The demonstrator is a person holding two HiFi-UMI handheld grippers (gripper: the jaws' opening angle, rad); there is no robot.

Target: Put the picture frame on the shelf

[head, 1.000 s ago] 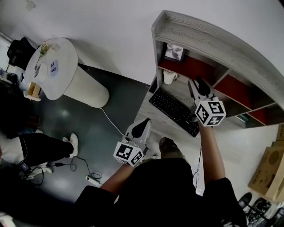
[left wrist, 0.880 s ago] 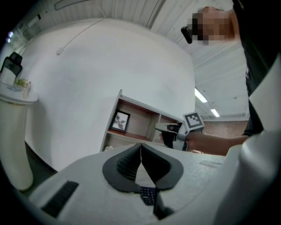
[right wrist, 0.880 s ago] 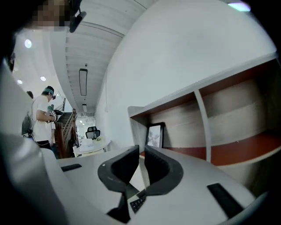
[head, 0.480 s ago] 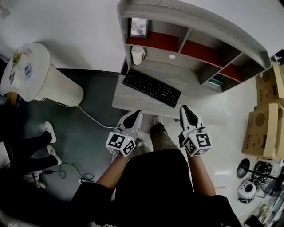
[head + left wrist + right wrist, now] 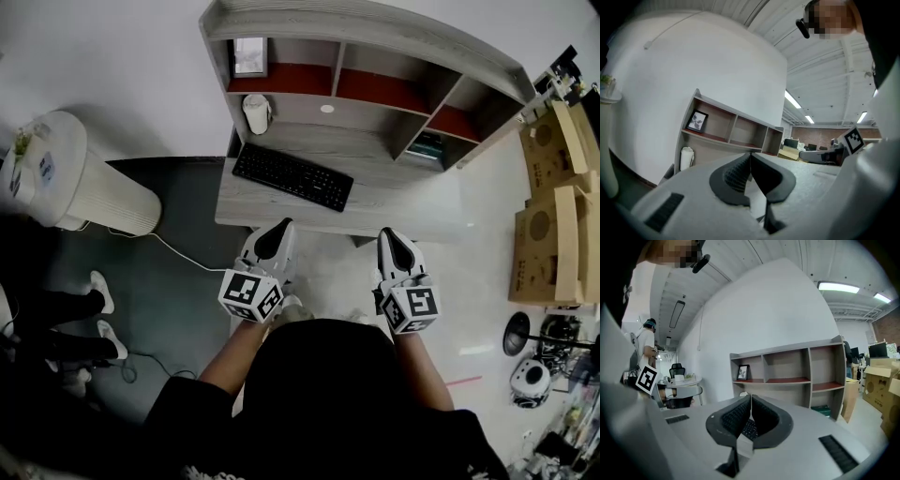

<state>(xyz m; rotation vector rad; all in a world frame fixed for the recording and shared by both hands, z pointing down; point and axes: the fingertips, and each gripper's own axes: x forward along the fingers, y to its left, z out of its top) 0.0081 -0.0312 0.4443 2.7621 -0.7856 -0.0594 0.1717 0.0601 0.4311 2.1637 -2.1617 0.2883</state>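
left tongs (image 5: 278, 228): jaws clenched together, nothing between them. held low and close to the body, just short of the desk (image 5: 412, 217) edge. reads as a rest pose, not a reach.

picture frame (image 5: 249, 56): well ahead of the left tongs and a little to their left, upright in the leftmost compartment of the shelf (image 5: 375, 22), face turned out to the room, probably so the picture can be seen. no tongs touch it. judgement: placement is done.

white cup (image 5: 255, 114): on the desk below the frame, clear of it.

keyboard (image 5: 292, 176): lies between the tongs and the shelf, untouched.

right tongs (image 5: 389, 236): level with the left pair, jaws likewise pressed shut on nothing, pointing at the desk edge. both pairs sit well apart from the frame, so nothing can knock it.
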